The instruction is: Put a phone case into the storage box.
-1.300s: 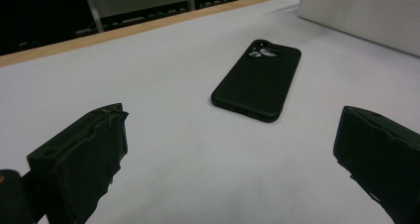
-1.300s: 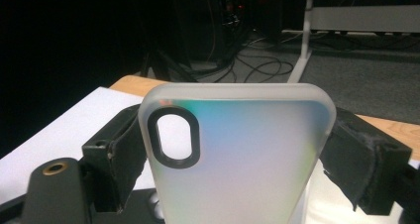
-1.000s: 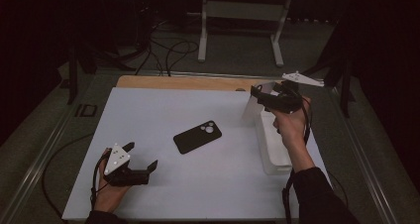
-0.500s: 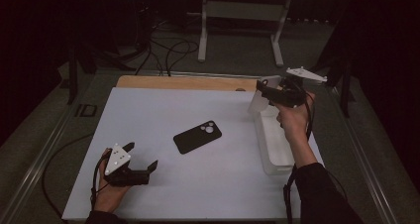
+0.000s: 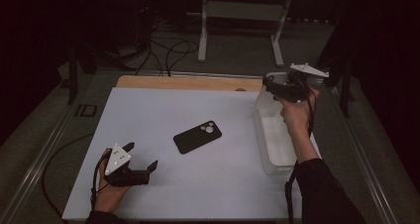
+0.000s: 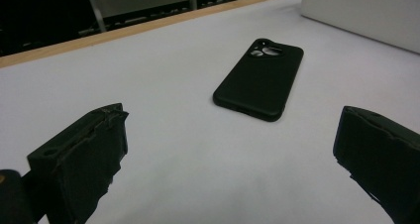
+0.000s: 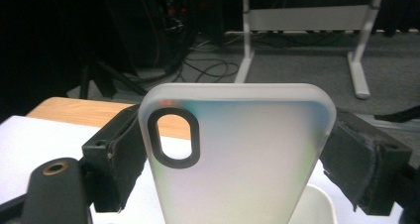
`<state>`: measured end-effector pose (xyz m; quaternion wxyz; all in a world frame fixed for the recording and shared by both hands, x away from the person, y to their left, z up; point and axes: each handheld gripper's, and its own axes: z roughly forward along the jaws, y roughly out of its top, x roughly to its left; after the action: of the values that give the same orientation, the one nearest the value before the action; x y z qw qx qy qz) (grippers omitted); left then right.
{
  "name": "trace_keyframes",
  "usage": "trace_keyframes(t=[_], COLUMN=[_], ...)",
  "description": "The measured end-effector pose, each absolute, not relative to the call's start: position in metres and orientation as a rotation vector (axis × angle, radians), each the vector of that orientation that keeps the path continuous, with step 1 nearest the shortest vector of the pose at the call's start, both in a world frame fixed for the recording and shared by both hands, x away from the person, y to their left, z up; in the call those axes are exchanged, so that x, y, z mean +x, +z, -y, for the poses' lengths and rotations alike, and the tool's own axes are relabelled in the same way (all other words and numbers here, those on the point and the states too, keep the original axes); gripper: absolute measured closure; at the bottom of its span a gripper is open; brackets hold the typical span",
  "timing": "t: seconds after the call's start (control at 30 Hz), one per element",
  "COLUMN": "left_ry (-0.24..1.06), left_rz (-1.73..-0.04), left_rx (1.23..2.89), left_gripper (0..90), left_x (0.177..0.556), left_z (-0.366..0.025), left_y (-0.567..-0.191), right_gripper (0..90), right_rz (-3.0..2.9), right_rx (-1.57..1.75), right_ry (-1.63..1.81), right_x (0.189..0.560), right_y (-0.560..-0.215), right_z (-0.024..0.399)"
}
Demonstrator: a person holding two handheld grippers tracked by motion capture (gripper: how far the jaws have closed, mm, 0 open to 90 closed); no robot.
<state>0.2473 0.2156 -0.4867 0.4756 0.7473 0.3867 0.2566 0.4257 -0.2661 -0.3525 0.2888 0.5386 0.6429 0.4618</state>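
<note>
left black two-jaw tongs (image 5: pixel 142 157) low by the desk's near edge, jaws wide apart, right black tongs (image 5: pixel 266 84) raised at arm's length, clamped on a frosted translucent phone case (image 7: pixel 237 154)

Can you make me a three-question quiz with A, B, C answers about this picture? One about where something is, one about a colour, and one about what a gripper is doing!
1. Where does the black phone lie?
A. On the white table top
B. In the white plastic bin
C. On the floor

2. What colour is the phone case in the right gripper?
A. Red
B. Frosted clear
C. Black

3. What is the left gripper doing?
A. Squeezing the phone
B. Holding a cable
C. Open, holding nothing

Answers: 1 A, it lies flat mid-table. 2 B, it looks milky and see-through. 3 C, its jaws stand apart with bare table between.
</note>
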Motion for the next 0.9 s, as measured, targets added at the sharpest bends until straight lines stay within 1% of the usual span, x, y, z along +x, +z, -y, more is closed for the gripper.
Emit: trace_keyframes(t=[0.47, 0.9], left_ry=[0.630, 0.630], left_rz=[-0.948, -0.946], left_rx=[1.824, 1.823], left_gripper=[0.9, 0.9], left_x=[0.247, 0.247], left_z=[-0.216, -0.216], left_y=[-0.487, -0.487], right_gripper=[16.7, 16.7], right_rz=[-1.680, -1.692], right_rx=[1.501, 1.527], right_ry=[1.134, 1.056], right_x=[0.438, 0.447], right_y=[-0.364, -0.377], right_z=[0.278, 0.278])
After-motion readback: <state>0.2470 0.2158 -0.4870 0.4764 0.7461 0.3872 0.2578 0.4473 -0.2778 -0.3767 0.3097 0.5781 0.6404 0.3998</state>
